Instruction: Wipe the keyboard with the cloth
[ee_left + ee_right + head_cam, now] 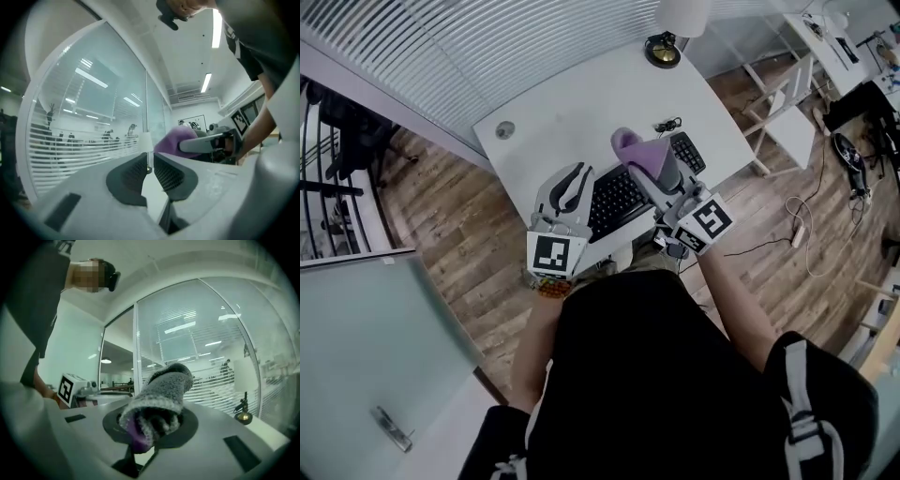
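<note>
Jaws of the left gripper (pixel 571 180), centre left in the head view, stand almost together with nothing between them. A black keyboard (pixel 617 199) lies on the white desk (pixel 581 108). The right gripper (pixel 649 169) clamps a purple-and-grey cloth (pixel 633 148), raised over the keyboard's right half.

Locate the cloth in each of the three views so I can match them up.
Head view: the cloth shows purple at the centre, over the keyboard, held in the right gripper.
Left gripper view: the cloth is just right of centre, beyond the jaws.
Right gripper view: the cloth is at the centre, clamped between the jaws, mostly grey.
Shared landmark: the desk lamp.
</note>
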### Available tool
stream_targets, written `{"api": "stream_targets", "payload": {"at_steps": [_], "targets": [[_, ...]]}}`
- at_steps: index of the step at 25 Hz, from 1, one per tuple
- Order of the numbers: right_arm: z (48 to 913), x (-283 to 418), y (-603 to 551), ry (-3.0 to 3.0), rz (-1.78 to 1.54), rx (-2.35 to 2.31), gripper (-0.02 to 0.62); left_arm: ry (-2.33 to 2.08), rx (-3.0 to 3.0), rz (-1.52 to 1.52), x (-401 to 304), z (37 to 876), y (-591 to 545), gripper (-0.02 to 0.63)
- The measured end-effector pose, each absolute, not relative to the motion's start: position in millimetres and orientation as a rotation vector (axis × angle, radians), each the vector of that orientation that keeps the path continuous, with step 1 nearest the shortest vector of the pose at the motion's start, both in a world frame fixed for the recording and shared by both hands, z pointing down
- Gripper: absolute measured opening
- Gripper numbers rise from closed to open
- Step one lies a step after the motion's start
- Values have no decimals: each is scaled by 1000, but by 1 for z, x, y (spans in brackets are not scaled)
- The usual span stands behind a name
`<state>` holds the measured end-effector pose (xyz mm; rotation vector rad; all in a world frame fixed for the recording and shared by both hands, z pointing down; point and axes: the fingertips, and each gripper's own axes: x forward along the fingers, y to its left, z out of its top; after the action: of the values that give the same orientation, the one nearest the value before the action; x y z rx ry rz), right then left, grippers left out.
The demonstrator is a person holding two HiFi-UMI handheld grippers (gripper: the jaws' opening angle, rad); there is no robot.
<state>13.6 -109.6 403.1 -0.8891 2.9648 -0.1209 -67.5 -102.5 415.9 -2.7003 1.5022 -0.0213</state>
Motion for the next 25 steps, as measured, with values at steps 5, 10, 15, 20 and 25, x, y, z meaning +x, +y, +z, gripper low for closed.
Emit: {"api": "stream_targets", "payload": {"at_steps": [5,10,15,20,25], "targets": [[407,36,-108,2914,-117,-1093,58,1513,-2651,-64,-54,407,-98,46],[409,45,-101,2924,-154,-1112,58,1493,-2699,-49,-46,417,-86,46],[402,59,-89,2892,-154,-1195,58,1488,-2733,-30,-41,417,-71,46],[392,90,-77,2846,-151,-1256,58,1458,-2731,-29,-22,408,-55,44],[391,124,-72,2818,-193,-1257,58,1476,-2718,-61,4,401,-45,44]]}}
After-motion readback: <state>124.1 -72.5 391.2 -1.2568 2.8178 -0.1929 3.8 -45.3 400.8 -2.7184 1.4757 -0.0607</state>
